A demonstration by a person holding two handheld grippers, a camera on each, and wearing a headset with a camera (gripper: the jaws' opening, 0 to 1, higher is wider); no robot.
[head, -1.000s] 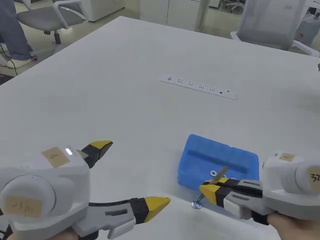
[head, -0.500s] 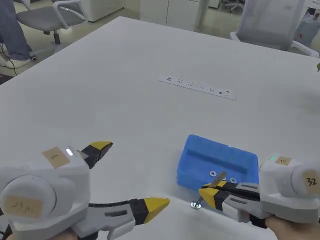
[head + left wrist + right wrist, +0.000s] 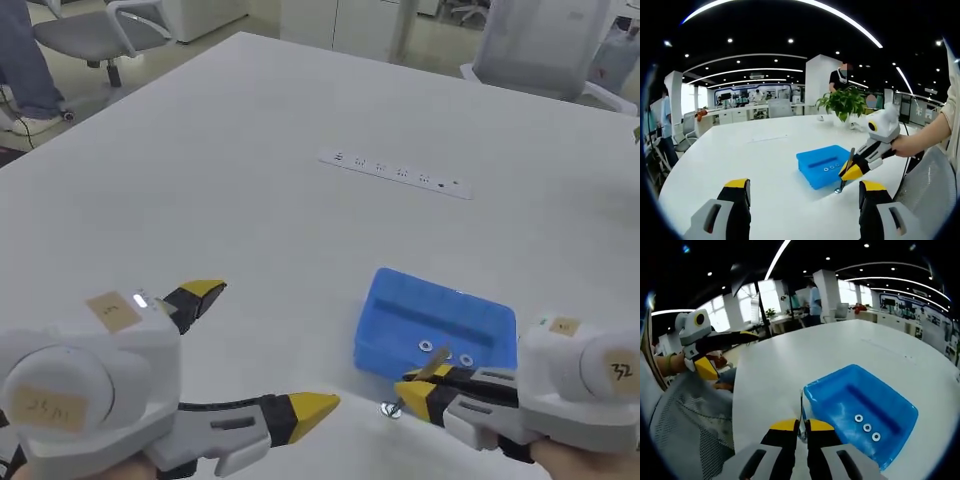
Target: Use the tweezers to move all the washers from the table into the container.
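Observation:
A blue container (image 3: pixel 400 310) sits near the table's front edge with three washers (image 3: pixel 447 356) lying in it. My right gripper (image 3: pixel 416 386), just in front of the container, is shut on the tweezers (image 3: pixel 436 367). Their tip rests on the table by the container's near corner. A small metal glint (image 3: pixel 392 409) shows there; whether it is a washer I cannot tell. From the right gripper view the tweezers (image 3: pixel 801 407) rise between the shut jaws beside the container (image 3: pixel 890 437) and its washers (image 3: pixel 866 427). My left gripper (image 3: pixel 262 350) stands open at the lower left, holding nothing.
A white power strip (image 3: pixel 395 173) lies across the middle of the table. Office chairs (image 3: pixel 95 35) stand past the far edges. A potted plant (image 3: pixel 842 103) is on the table's far end in the left gripper view, and a person stands behind it.
My right gripper has dropped and drawn back slightly toward me, uncovering the washers in the container. The tweezers' tip stays at the same spot. The left gripper has not moved.

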